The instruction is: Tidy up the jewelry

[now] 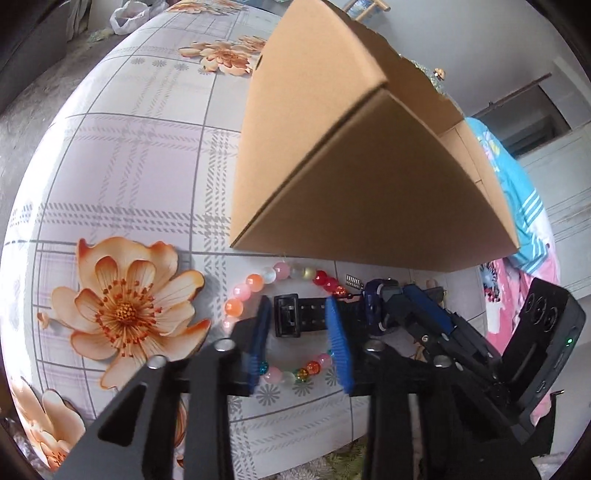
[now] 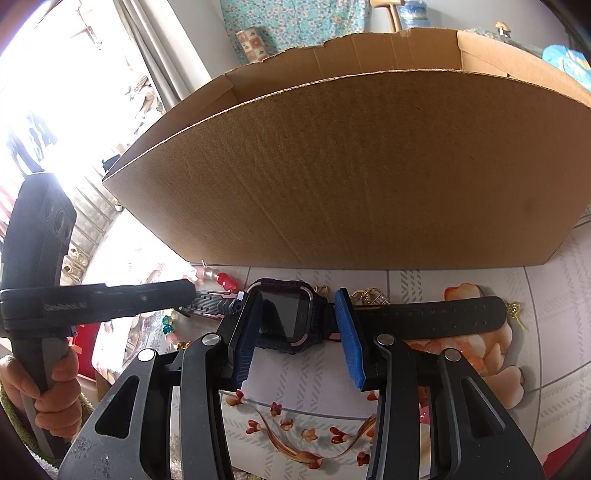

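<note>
A floral oilcloth (image 1: 140,177) covers the table: a pale lilac-and-grey check printed with large orange blossoms. On it stands an open cardboard box (image 2: 369,177), its near wall ragged along the top edge. Just in front of that wall lies a dark smartwatch (image 2: 286,317), face up, its black strap stretched out flat along the box. The right gripper (image 2: 299,332) has its blue pads spread to either side of the watch case, not pressing it. The left gripper (image 1: 301,339) is also parted, its pads either side of the strap buckle (image 1: 286,319), which lies across a bracelet of pink, orange, red and clear beads (image 1: 251,284) resting on the cloth in front of the box. Small gold trinkets (image 2: 369,295) sit by the box's base behind the strap. Beyond the box are a turquoise floral fabric (image 2: 295,18), a curtain beside a bright window, and blue and pink bedding (image 1: 517,206).
</note>
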`<state>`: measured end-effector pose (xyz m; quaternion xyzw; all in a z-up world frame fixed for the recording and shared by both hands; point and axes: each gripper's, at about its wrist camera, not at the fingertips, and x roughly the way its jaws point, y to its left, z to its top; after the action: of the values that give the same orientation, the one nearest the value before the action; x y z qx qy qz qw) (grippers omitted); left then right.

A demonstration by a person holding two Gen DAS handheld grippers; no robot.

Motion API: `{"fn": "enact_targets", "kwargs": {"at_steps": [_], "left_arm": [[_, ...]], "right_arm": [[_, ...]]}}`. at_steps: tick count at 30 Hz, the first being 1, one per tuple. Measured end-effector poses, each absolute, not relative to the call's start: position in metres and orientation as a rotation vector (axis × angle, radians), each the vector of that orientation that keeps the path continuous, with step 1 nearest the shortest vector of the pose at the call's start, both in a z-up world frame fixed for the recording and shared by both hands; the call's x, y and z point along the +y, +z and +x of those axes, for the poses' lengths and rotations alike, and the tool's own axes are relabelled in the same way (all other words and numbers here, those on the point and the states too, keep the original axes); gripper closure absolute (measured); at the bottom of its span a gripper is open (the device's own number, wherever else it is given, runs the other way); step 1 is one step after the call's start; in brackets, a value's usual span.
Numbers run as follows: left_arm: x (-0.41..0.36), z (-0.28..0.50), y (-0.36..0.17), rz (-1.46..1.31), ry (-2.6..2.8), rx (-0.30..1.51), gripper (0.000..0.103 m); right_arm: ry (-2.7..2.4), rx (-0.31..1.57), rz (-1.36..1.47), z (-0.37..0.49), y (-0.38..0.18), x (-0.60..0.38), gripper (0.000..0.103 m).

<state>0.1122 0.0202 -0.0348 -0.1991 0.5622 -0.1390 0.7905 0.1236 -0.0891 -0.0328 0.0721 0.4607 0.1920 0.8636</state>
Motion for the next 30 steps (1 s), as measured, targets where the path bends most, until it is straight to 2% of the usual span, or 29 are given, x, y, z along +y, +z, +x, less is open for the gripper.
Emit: {"fn": "enact_targets", "kwargs": {"at_steps": [3, 9, 13, 17, 22, 30], "left_arm": [[-0.009, 0.117, -0.03, -0.352, -0.269, 1.189, 0.093], [-0.023, 0.104, -0.018, -0.251, -0.278, 1.072, 0.098], [-0.034, 0.1, -0.015, -0.189, -0.269, 1.038, 0.099], [-0.043, 0.095, -0.019, -0.155, -0.258, 1.014, 0.099], [-0.023, 0.096, -0.023, -0.156, -0.242, 1.035, 0.098], [-0.018, 0.094, -0.028, -0.139, -0.232, 1.032, 0.098]], "right_arm": [[0.404, 0.965, 0.151, 0.123, -0.033, -0.091, 0.065], [0.4, 0.964, 0.142, 0.121, -0.033, -0.092, 0.068], [0.399, 0.927, 0.165, 0.112, -0.02, -0.111, 0.063], [0.288, 0.867, 0.236, 0.095, -0.002, -0.171, 0.059], [0.202, 0.937, 0.331, 0.091, -0.016, -0.216, 0.057], [0.212, 1.029, 0.387, 0.116, -0.027, -0.222, 0.057]]}}
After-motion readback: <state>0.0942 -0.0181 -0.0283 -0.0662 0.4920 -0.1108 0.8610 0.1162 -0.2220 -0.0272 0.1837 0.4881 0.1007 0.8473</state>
